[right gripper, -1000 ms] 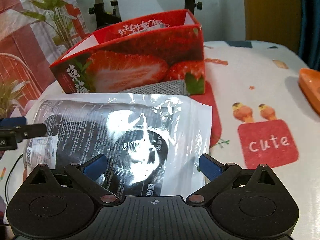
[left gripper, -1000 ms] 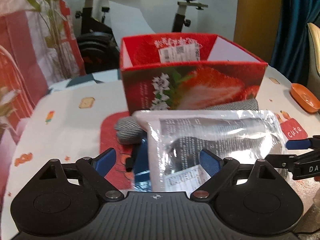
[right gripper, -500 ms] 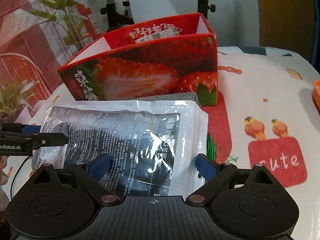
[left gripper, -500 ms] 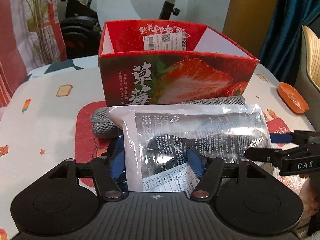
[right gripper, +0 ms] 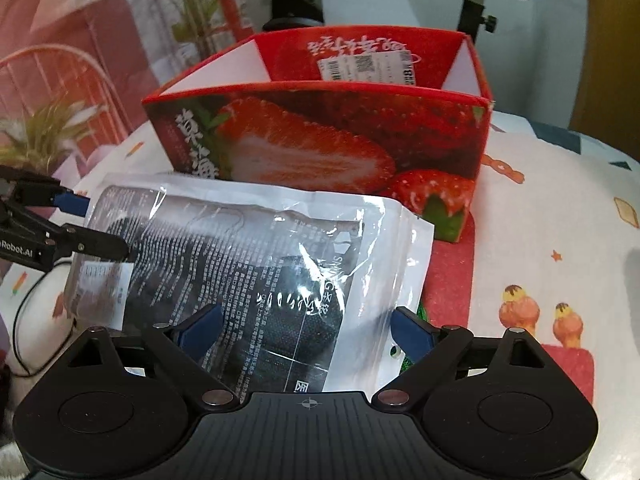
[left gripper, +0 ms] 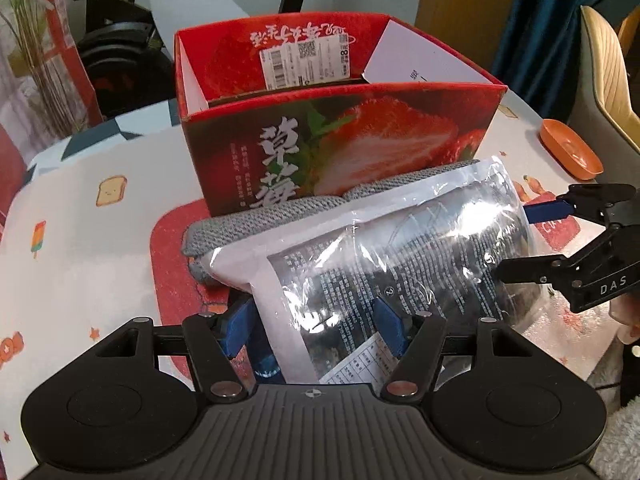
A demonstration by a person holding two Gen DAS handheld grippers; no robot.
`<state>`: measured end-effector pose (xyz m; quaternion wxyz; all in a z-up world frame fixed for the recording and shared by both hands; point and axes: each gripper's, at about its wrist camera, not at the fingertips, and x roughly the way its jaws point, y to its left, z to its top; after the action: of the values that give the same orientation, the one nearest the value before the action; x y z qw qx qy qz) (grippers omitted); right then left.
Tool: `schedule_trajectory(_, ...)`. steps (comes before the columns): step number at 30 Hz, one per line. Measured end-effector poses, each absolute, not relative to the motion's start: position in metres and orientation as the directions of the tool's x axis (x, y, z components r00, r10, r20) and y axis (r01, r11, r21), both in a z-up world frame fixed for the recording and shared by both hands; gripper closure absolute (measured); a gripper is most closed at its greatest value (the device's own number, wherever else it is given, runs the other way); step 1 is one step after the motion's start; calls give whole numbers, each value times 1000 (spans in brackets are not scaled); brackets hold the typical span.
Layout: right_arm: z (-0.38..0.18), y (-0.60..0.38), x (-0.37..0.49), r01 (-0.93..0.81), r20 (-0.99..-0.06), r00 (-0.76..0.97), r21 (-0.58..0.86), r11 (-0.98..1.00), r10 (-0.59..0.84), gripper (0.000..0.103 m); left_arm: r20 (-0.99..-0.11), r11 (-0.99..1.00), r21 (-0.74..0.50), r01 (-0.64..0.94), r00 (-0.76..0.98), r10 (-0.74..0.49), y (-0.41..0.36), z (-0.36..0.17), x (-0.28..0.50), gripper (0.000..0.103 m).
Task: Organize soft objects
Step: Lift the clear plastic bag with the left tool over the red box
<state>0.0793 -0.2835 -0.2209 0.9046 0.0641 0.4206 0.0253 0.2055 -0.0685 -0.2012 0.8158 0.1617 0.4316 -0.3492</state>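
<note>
Clear plastic wraps the packet (left gripper: 404, 256), which lies tilted over a grey knitted cloth (left gripper: 256, 216) just near of the red strawberry box (left gripper: 340, 140) on the patterned tablecloth (left gripper: 80, 240). The left gripper (left gripper: 314, 326) has just been closing; its blue pads press the packet's left end. The right gripper (right gripper: 306, 330) straddles the right end, jaws wide, pads apparently clear of it.

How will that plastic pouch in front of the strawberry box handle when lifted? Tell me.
Probably floppy: the plastic pouch lies creased across the grey knit item. Likely slippery: its film is glossy with glare. Probably light: the contents look like thin dark fabric.
</note>
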Motion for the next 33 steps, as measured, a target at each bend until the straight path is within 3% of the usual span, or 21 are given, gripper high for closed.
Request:
schedule_trajectory(6,-225,-278,83,-52,-770,629,99,994,109,5,-827,697,-87,712,338,-449,-63,-207,204,35)
schedule_trajectory(14,-226,-272,88,-90,-775,624,63,994,106,5,-837,704,-88,705,331,-436,-69,-214,203,34)
schedule_trajectory(24,-200,-267,84,-133,-773,626,29,991,107,39,-823,742,-111,661,358,-442,-69,-205,195,39)
schedule_trajectory(33,-179,-258,74,-174,-741,662,-10,985,109,48,-765,799,-96,594,470,-441,-56,-190,172,45)
